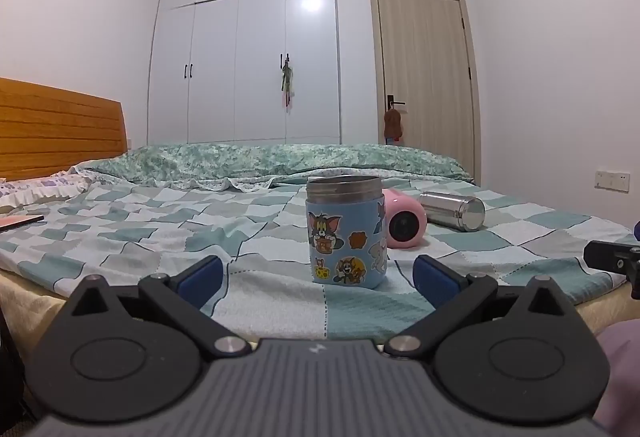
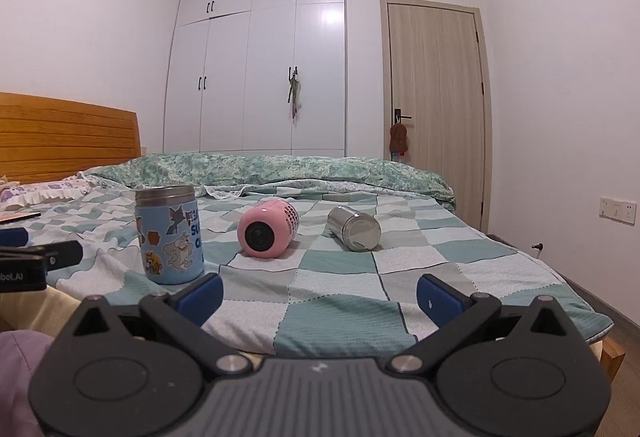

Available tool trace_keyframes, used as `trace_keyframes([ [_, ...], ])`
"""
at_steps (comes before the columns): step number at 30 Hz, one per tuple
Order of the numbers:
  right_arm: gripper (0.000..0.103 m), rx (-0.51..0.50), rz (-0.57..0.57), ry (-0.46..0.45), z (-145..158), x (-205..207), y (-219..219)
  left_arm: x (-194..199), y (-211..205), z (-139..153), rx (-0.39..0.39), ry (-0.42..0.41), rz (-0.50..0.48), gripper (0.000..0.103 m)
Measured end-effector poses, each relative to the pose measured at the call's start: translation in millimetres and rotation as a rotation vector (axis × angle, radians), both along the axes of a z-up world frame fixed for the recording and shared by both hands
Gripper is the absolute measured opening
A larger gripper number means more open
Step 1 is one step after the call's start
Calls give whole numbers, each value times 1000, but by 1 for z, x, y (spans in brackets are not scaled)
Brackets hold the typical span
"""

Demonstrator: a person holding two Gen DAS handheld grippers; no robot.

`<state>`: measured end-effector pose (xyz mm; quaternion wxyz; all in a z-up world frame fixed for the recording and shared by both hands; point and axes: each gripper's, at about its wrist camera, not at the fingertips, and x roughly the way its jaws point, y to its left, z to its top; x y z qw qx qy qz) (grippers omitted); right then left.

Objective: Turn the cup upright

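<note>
While both tools hang at the near edge of the bed, nothing is gripped: left gripper [image 1: 316, 275] has its jaws spread wide and empty, right gripper [image 2: 320, 293] likewise wide and empty. Blue cartoon-sticker cup with a steel rim [image 1: 346, 229] already stands upright on the checked teal-and-white bedspread [image 1: 160, 237], dead ahead of the left gripper and close. Two cups lie on their sides further back: pink round-bodied cup [image 2: 268, 229] and plain stainless-steel cylinder cup [image 2: 355, 228], near each other but apart. From the right wrist view the pink one sits ahead and slightly left of centre, its dark mouth facing the camera, so its long axis runs near-to-far. Steel one lies ahead-right, one flat end toward the camera, axis angled slightly left going far. Right gripper looks the nearer to both; likely next target is the pink cup, judged from layout only.
</note>
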<state>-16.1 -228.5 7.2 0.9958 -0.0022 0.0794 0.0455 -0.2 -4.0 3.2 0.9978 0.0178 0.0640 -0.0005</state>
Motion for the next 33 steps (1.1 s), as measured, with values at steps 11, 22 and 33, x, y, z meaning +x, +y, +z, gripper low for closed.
trace_keyframes([
  [11, 103, 0, 0, -1, 0, -1, 0, -3, 3, -2, 1, -13, -5, 103],
  [22, 103, 0, 0, -2, 0, -1, 0, -3, 3, -2, 2, -15, -5, 103],
  [33, 103, 0, 0, -2, 0, -2, 0, -3, 3, -1, 2, -17, -5, 103],
])
